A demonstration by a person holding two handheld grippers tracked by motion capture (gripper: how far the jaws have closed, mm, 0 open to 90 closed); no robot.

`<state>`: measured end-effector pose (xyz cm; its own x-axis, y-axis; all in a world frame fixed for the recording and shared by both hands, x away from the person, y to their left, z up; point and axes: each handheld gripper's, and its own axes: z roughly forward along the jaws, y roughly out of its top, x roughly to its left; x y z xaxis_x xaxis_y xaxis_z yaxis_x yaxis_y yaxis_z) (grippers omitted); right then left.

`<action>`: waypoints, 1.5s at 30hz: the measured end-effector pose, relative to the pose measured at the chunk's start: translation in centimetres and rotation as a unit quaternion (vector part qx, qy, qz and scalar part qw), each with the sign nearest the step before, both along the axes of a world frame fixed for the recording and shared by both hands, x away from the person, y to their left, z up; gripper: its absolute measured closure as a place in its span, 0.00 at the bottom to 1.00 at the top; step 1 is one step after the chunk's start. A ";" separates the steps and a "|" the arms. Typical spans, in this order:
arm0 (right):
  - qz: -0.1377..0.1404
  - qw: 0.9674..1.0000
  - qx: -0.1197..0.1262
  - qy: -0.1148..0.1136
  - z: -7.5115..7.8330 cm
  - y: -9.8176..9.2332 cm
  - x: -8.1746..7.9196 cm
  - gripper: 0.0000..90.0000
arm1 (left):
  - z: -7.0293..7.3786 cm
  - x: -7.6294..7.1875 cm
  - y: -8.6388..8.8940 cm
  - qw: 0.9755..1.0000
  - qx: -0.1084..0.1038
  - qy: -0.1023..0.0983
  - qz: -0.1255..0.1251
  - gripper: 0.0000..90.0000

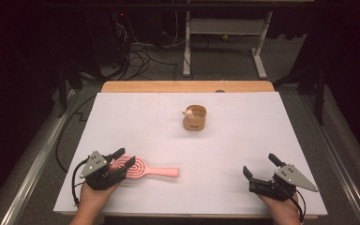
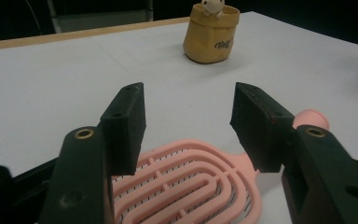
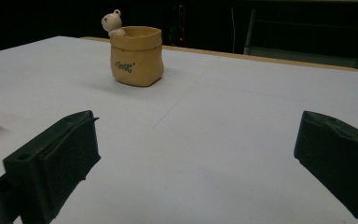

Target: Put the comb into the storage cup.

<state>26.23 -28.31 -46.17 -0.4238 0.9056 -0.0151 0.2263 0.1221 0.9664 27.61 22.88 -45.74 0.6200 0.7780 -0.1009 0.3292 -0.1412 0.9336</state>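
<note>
While my left gripper (image 1: 122, 159) sits low at the near left of the bench (image 1: 243, 140), its fingers (image 2: 126, 126) straddle the rounded head of the pink hairbrush (image 1: 143, 169). That brush lies flat, bristle ribs up, handle pointing right toward the middle of the bench. The fingers stand about half spread on either side of the head; from the left gripper view I see a gap between each pad and the pink rim, so I read them as not yet pressing, though the near edges are partly hidden. Taking the head rather than the thin handle should, I judge, give a broader, steadier hold.

Further right and toward the far side stands the tan pouch-shaped cup (image 1: 195, 118) with a small bear figure at its rim, upright and well apart from the brush; it looks a likely place to drop the brush.

At the near right, my right gripper (image 1: 261, 168) rests with fingers (image 3: 56, 158) spread wide, nothing between them, kept clear.
</note>
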 end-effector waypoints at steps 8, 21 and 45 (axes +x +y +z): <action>0.001 1.000 0.000 -0.001 0.0 0.0 0.0 0.00 | 0.2 -0.2 -0.9 0.999 0.010 -0.007 -0.045 0.63; 0.000 1.000 0.000 0.000 0.0 0.1 0.0 0.00 | 0.1 -0.5 -3.4 0.993 0.002 0.025 -0.111 0.98; -0.004 1.000 0.004 0.001 0.0 -0.1 0.0 0.01 | -1.9 -0.6 -10.3 0.974 0.114 0.103 -0.165 0.99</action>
